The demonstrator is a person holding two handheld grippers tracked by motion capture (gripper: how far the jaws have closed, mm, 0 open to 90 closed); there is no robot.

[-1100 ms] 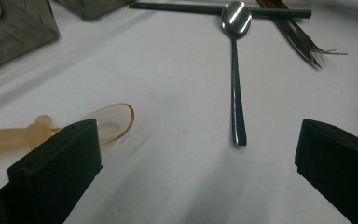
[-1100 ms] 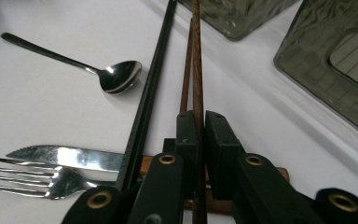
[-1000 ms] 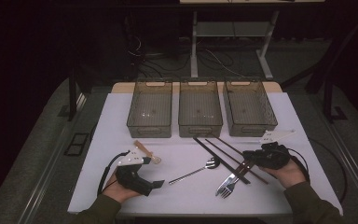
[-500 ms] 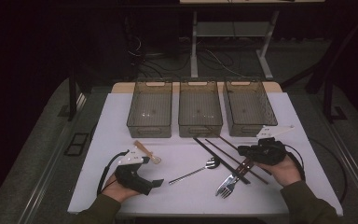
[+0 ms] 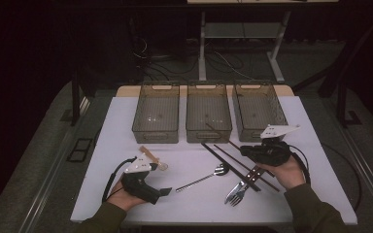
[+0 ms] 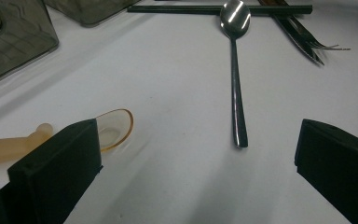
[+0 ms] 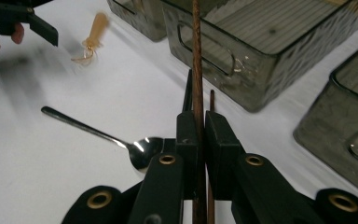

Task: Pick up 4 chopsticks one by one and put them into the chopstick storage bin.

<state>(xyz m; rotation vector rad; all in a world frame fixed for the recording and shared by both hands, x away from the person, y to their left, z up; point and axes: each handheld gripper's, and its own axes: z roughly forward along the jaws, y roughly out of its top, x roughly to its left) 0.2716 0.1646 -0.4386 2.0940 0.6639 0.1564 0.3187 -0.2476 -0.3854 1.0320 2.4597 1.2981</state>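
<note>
Right gripper [image 7: 198,140]: jaws clamped together on a brown chopstick [image 7: 196,60], seen plainly in the right gripper view; the stick runs up between the pads and reaches over the rim of a bin.
Brown chopstick, from above: lifted off the bench [image 5: 126,121], its far tip slanting toward the near wall of the middle bin [image 5: 209,114], its near end in the right gripper [image 5: 246,150].
Left gripper [image 6: 196,154]: jaws wide apart with nothing between them, held low over the bench at the person's left [image 5: 164,191].
Dark chopsticks [image 5: 233,158]: two of them lying on the bench side by side, slanting from near the middle bin down toward the right hand [image 5: 284,172].
Metal spoon [image 5: 204,177]: flat on the bench between the two grippers, bowl toward the dark chopsticks.
Fork [image 5: 235,194]: on the bench below the right gripper, tines pointing at the person.
Small pale spoon [image 6: 114,128]: just beside the left gripper's left jaw, lying on the bench.
Bins: three clear grey ones in a row at the far edge, the left bin [image 5: 156,114], the middle one, and the right bin [image 5: 258,111].
</note>
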